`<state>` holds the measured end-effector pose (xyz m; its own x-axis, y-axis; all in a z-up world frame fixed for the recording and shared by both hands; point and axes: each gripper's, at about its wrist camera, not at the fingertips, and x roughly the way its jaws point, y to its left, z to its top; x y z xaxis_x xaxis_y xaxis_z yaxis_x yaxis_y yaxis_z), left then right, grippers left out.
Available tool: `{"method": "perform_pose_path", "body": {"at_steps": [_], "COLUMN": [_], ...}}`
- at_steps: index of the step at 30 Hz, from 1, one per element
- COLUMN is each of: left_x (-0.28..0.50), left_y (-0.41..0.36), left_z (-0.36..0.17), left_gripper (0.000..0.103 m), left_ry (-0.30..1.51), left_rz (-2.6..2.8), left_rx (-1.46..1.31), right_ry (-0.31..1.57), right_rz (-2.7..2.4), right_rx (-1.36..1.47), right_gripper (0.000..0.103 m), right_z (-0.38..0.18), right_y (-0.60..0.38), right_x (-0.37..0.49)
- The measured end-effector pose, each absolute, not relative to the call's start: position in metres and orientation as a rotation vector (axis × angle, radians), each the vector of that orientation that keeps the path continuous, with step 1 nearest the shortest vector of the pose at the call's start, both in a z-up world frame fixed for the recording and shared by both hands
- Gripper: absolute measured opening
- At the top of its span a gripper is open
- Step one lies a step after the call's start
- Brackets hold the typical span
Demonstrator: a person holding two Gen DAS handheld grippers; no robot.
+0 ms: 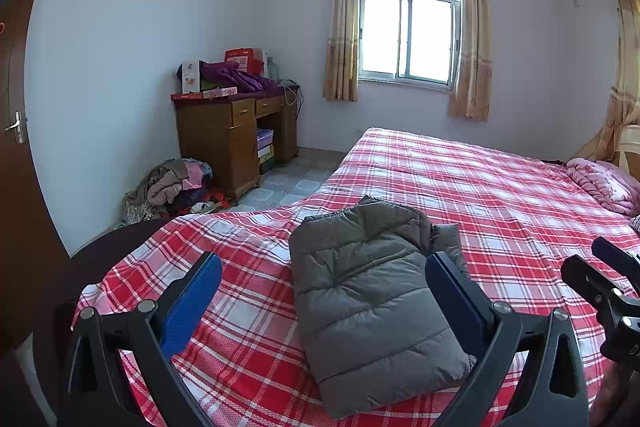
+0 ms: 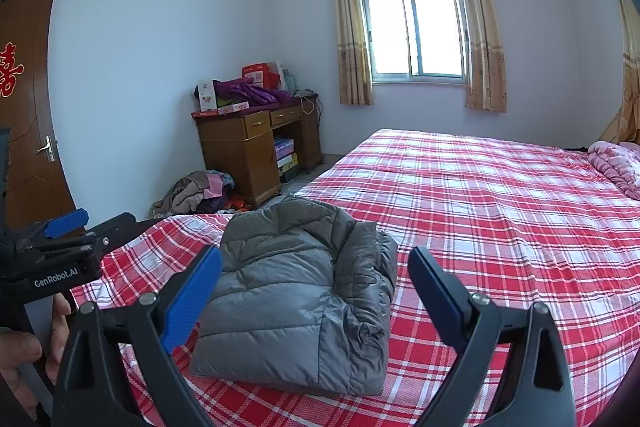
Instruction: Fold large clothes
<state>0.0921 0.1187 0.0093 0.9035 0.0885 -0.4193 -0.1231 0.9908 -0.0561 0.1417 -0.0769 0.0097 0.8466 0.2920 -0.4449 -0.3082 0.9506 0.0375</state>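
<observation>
Red checked bed (image 1: 460,187) is big and flat, good for folding. On its near corner sits the folded grey jacket (image 1: 372,303). Left gripper (image 1: 324,291) and right gripper (image 2: 316,287) hang above it, fingers spread wide, holding nothing.

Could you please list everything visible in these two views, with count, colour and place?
Padded jacket: one, grey, folded on the bed's near corner.
Bed: one, red-and-white plaid sheet.
Quilt: one, pink, bed's far right.
Desk: one, brown wood, far corner, with boxes and purple clothing on top.
Clothes pile: one, mixed colours, floor beside desk.
Window: one, beige curtains either side.
Door: one, brown, left.
Left tongs: open, blue pads.
Right tongs: open, blue pads.
</observation>
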Motion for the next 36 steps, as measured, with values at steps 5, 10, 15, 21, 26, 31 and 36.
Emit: {"method": "perform_pose_path", "body": {"at_steps": [5,10,15,21,26,31,36], "left_x": [0.0934,0.0934,0.0936,0.0936,0.0947,0.0969,0.0991], "left_y": [0.1183,0.1197,0.1206,0.1207,0.1199,0.1191,0.1179], "left_z": [0.0078,0.0082,0.0084,0.0086,0.0084,0.0057,0.0028], "left_gripper": [0.102,0.102,0.102,0.102,0.102,0.102,0.102], "left_ry": [0.433,0.43,0.431,0.434,0.436,0.443,0.451], "left_rz": [0.112,0.118,0.12,0.119,0.12,0.121,0.122], "left_rx": [-0.081,-0.084,-0.085,-0.085,-0.084,-0.087,-0.085], "right_ry": [0.468,0.466,0.465,0.461,0.46,0.46,0.463], "right_rz": [0.32,0.321,0.321,0.323,0.324,0.33,0.331], "right_rx": [-0.031,-0.03,-0.031,-0.03,-0.032,-0.035,-0.034], "right_gripper": [0.096,0.096,0.096,0.096,0.096,0.096,0.096], "right_z": [0.0095,0.0095,0.0096,0.0102,0.0107,0.011,0.0101], "right_y": [-0.0774,-0.0772,-0.0769,-0.0766,-0.0761,-0.0754,-0.0756], "right_x": [0.1397,0.1387,0.1376,0.1376,0.1378,0.1373,0.138]}}
